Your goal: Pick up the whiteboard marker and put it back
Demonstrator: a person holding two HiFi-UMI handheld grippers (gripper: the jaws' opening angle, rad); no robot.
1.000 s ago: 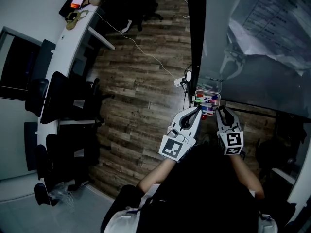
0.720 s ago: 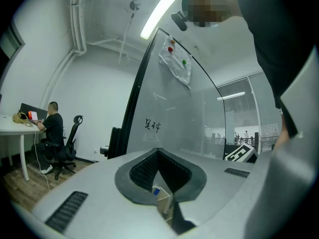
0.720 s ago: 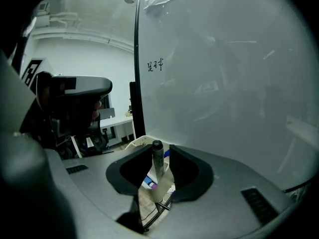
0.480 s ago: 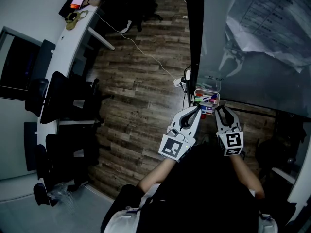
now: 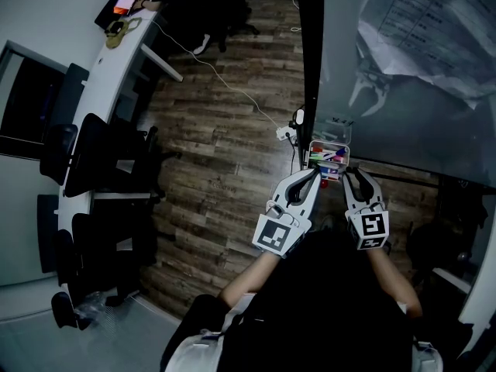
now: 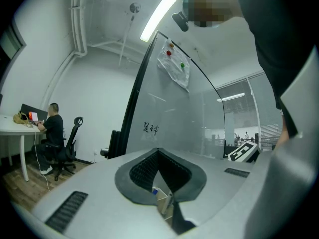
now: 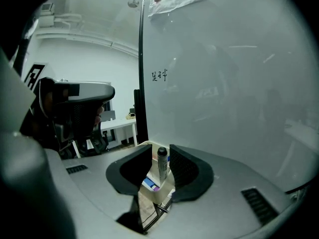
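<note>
Only my head camera has drifted: the marker tray (image 5: pixel 330 143) sits slightly higher in view, and both grippers stay put. My right gripper (image 7: pixel 160 149) is clamped on the whiteboard marker (image 7: pixel 162 166), upright, cap up, directly above the tray. The left gripper (image 6: pixel 158 153) is closed and empty, just beside. Straight down looks right.

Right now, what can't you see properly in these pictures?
Whiteboard writing: too small to read, left gripper view.
Marker: lower end hidden low between the right tongs, right gripper view; grip unclear.
Marker tray: dim and tiny in head view; pens uncountable.
Pinned paper: cut off by head view's top edge.
</note>
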